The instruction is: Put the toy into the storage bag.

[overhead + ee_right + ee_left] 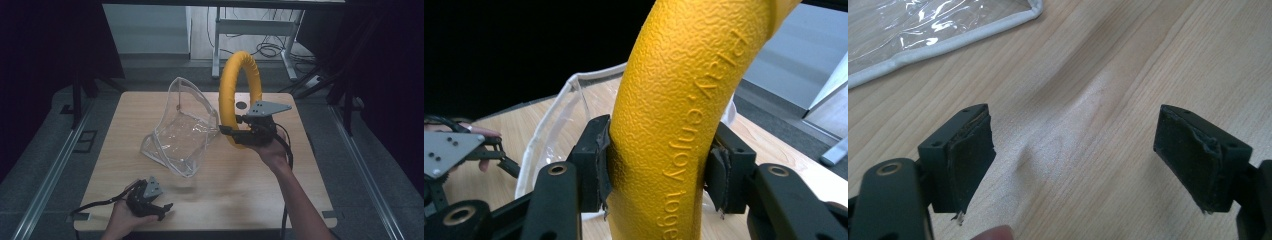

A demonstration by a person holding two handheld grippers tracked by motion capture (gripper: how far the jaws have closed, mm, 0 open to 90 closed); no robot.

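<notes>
A yellow foam ring (239,90) stands upright above the table, and my right gripper (233,132) is shut on its lower arc. In the right gripper view the ring (684,115) fills the gap between both pads, with raised lettering on its side. A clear plastic bag (181,127) with white piping sits open-mouthed just left of the ring; its white edge (943,45) runs across the top of the left gripper view. My left gripper (161,210) rests low at the table's front left edge, open, with only bare wood (1073,145) between its pads.
The wooden table (225,190) has a round dark hole (242,105) near its far edge. Beyond it stand a metal desk frame (255,30) and cables on the floor. Dark curtains flank both sides.
</notes>
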